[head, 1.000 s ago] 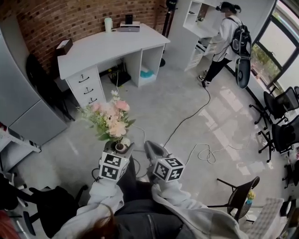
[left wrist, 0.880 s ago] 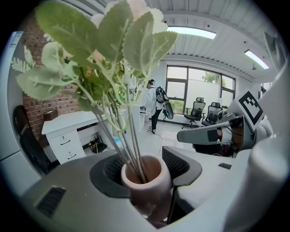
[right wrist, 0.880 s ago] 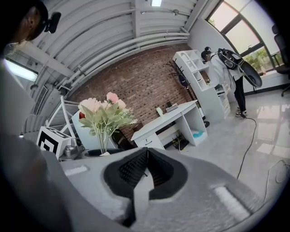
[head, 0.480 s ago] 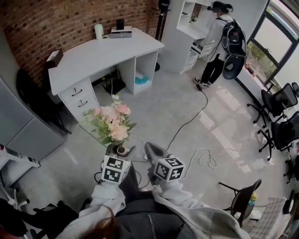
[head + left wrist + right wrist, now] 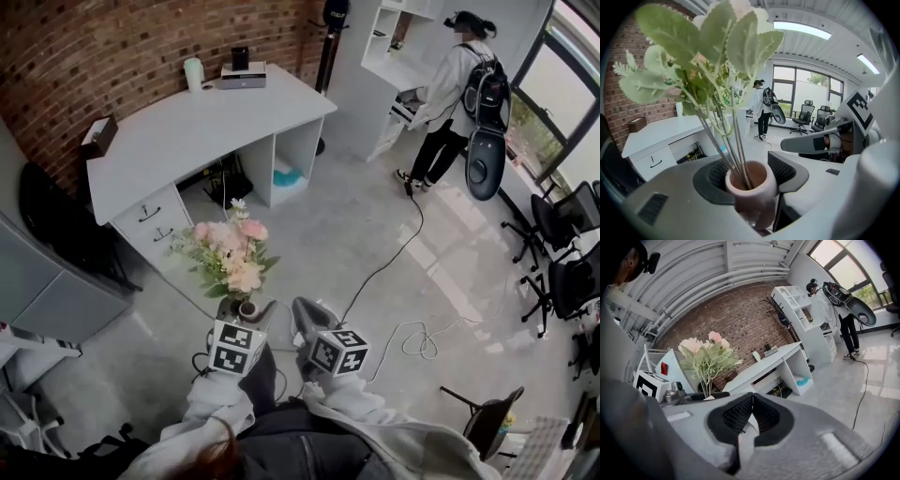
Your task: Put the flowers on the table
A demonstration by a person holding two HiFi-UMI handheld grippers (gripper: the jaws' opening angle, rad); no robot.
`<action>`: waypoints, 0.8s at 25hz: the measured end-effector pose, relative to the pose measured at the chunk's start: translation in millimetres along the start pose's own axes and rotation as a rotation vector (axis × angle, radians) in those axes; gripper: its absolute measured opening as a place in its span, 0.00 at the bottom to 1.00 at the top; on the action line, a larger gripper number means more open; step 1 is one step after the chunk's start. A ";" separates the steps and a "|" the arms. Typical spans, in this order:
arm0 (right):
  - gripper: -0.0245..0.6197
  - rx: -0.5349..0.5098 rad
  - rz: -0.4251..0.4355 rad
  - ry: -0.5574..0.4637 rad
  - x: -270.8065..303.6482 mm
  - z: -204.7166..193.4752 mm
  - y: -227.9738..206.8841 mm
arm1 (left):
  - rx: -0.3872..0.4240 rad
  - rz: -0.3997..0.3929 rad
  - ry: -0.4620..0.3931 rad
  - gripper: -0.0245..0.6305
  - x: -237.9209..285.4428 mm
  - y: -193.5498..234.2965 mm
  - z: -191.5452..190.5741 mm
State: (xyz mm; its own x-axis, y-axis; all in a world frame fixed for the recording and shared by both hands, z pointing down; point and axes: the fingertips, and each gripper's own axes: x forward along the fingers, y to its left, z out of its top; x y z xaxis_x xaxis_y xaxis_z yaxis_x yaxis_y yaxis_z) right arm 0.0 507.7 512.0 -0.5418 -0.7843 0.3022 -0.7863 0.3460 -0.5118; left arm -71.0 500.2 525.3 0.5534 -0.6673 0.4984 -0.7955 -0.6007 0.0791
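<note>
A bunch of pink and cream flowers (image 5: 230,253) with green leaves stands upright in a small pink pot (image 5: 754,197). My left gripper (image 5: 246,309) is shut on that pot, one pad against each side of it, and carries it above the grey floor. Beside it on the right, my right gripper (image 5: 305,314) is shut with nothing in it; its pads (image 5: 740,414) meet. The white curved table (image 5: 187,141) stands ahead by the brick wall, some way beyond the flowers. In the right gripper view the flowers (image 5: 705,357) show at the left, in front of the table (image 5: 773,359).
On the table are a pale cup (image 5: 193,72), a small device (image 5: 242,75) and a dark box (image 5: 98,136). A person with a backpack (image 5: 459,84) stands at white shelving (image 5: 394,56). A cable (image 5: 394,262) crosses the floor. Office chairs (image 5: 562,244) stand at right.
Both grippers and the flowers have moved forward across the floor towards the white table, which now lies nearer. The grip on the pot is unchanged. The person at the shelving shifted slightly.
</note>
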 end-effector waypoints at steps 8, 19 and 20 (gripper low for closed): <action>0.04 -0.005 -0.007 -0.004 95.4 50.3 -14.9 | -0.020 0.011 0.004 0.38 46.3 82.7 35.5; 0.04 -0.026 0.002 0.008 214.5 89.1 -15.8 | -0.025 0.016 -0.003 0.38 94.7 183.6 70.5; 0.04 -0.026 0.003 0.011 221.4 90.6 -15.1 | -0.027 0.015 -0.004 0.38 97.3 190.0 71.4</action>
State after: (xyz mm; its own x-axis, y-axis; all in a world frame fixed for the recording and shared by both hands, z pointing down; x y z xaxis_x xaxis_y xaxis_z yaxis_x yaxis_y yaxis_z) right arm -81.2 282.1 513.9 -0.5477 -0.7773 0.3096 -0.7918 0.3620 -0.4919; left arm -150.7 289.7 527.1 0.5423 -0.6778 0.4965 -0.8102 -0.5784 0.0952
